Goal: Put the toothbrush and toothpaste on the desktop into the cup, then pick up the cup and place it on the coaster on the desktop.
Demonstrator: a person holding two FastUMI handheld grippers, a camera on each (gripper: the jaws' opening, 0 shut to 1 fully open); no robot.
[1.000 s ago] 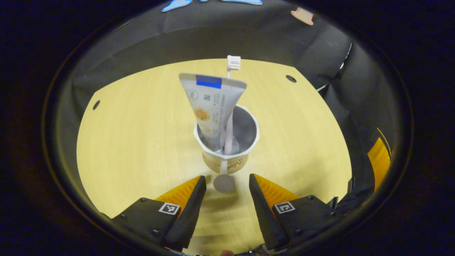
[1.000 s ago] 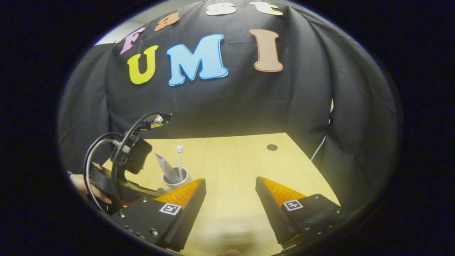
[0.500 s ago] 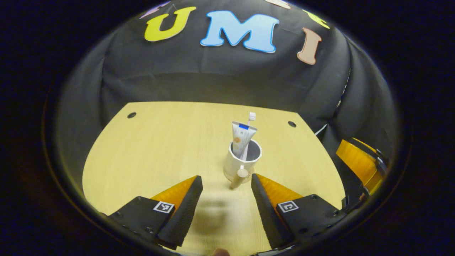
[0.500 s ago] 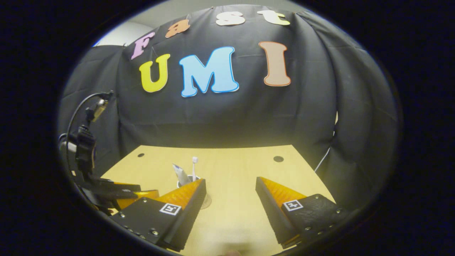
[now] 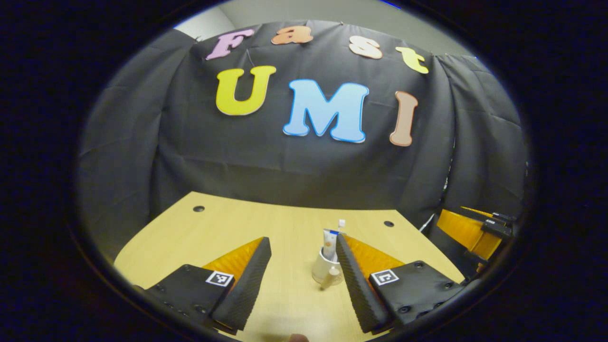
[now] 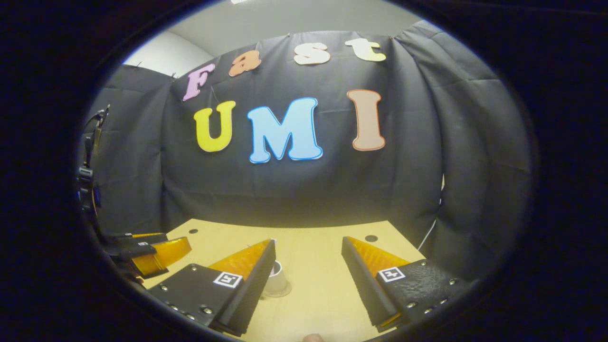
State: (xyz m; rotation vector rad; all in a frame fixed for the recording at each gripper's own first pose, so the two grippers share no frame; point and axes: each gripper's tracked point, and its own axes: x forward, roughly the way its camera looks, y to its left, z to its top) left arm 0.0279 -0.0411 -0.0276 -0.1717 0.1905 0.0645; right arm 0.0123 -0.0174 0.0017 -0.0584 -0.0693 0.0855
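Note:
A white cup (image 5: 324, 271) stands upright on the wooden desktop (image 5: 228, 228), with the toothpaste tube (image 5: 329, 239) and the toothbrush (image 5: 341, 222) sticking out of it. My left gripper (image 5: 302, 241) is open and empty, held back from the cup, which sits just beside its right finger. In the right gripper view the cup (image 6: 276, 274) rests on a thin round coaster (image 6: 281, 291), half hidden behind the left finger. My right gripper (image 6: 308, 243) is open too, holding nothing.
The right gripper (image 5: 468, 230) shows at the right edge of the left gripper view, the left gripper (image 6: 154, 251) at the left of the right gripper view. Small round holes (image 5: 198, 208) (image 6: 371, 238) mark the desktop's far corners. Black cloth walls the back and sides.
Both grippers have drawn back from the cup and tilted upward, so the cup looks smaller and lower. The cup stays standing where it was; both grippers stay open.

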